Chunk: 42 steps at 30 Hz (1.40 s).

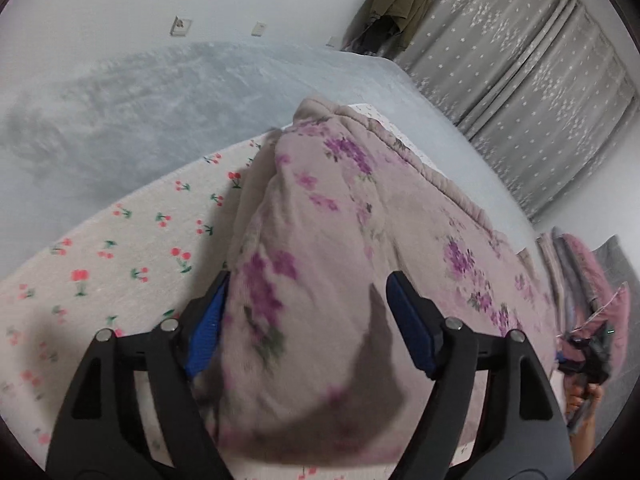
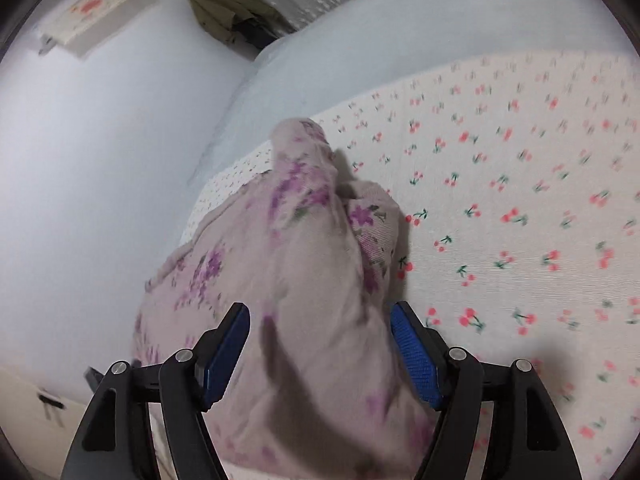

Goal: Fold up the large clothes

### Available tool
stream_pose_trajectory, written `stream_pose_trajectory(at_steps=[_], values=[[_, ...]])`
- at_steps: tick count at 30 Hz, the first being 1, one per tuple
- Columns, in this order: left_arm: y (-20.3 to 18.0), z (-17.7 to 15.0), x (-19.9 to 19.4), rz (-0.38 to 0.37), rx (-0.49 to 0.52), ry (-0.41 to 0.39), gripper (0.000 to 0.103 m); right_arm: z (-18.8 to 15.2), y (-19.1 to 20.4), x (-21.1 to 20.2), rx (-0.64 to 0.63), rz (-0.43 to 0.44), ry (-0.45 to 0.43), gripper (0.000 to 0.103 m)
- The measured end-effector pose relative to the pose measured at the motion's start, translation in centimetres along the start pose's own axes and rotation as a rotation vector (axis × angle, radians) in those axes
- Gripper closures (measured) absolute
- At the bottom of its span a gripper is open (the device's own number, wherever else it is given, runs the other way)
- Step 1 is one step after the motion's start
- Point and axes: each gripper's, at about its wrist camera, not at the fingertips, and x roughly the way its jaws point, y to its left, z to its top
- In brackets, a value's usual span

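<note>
Largest in both of your views is the bed [image 1: 132, 92], its pale blue-grey cover running to the white wall; over it lies a cream sheet [image 1: 120, 264] printed with red cherries, which your right wrist view shows spreading broadly to the right. On that sheet rests the padded floral garment [image 1: 340, 208], pinkish with purple flowers, bunched and lifted toward both cameras. Your left gripper [image 1: 308, 312] has a thick fold of the garment between its blue pads, the fingers held fairly wide by the bulk. Your right gripper [image 2: 320, 336] pinches another bundle of the same garment in like fashion.

Only your left wrist view shows the grey star-patterned curtain [image 1: 532, 92] in full, a stack of folded pink and grey textiles [image 1: 580, 276] beyond the bed edge, and your right gripper at the far right margin. An olive coat [image 1: 400, 4] hangs by the curtain. Only your right wrist view shows a small wall hanging [image 2: 92, 12] with a red motif.
</note>
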Motion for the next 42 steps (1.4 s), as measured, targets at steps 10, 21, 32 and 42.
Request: stream_pose_trajectory(at_steps=[10, 21, 32, 42], values=[[-3.1, -4.0, -10.0, 0.131, 0.181, 0.002, 0.003, -9.7, 6.9, -10.9, -0.271, -0.109, -0.115, 0.027], [-8.9, -13.6, -16.6, 0.149, 0.187, 0.056, 0.001, -19.1, 11.2, -12.8, -0.409, -0.234, -0.178, 0.021], [-14.2, -19.6, -15.5, 0.246, 0.269, 0.074, 0.001, -23.9, 13.6, -11.1, -0.539, -0.395, -0.088, 0.02], [-17.4, -21.7, -14.4, 0.259, 0.324, 0.079, 0.001, -25.7, 15.0, -9.6, -0.606, -0.423, -0.088, 0.02]])
